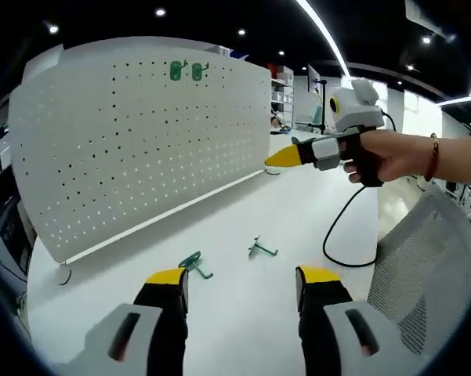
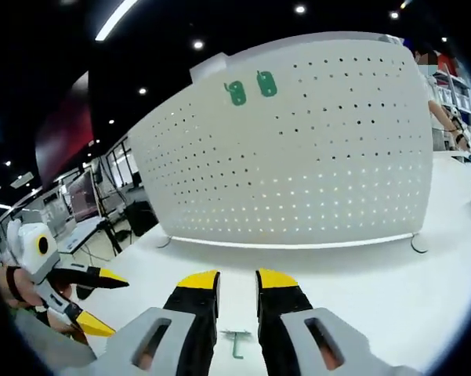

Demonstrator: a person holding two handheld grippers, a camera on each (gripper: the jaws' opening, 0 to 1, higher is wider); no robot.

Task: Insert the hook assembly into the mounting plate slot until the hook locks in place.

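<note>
- In the left gripper view, the left gripper [image 1: 241,283] is hovering over the white table [image 1: 243,211] with its jaws apart and empty. Two loose green hooks are lying just beyond the tips: one hook [image 1: 194,264] near the left jaw, its long axis running toward the near right, and a second hook [image 1: 260,250] between the jaws' lines, slightly farther off. The pegboard [image 1: 141,141] is standing far and left, with two mounted hooks [image 1: 186,71] near its top edge. The right gripper [image 1: 284,157] is entering from the right, held in a hand [image 1: 384,157], its tips looking together.
- In the right gripper view, the right gripper [image 2: 237,280] is pointing at the pegboard [image 2: 313,141], jaws slightly parted, gripping nothing. A green hook [image 2: 237,341] is lying on the table directly below the gap, close to the tips, so this gripper is probably nearer to that one.
</note>
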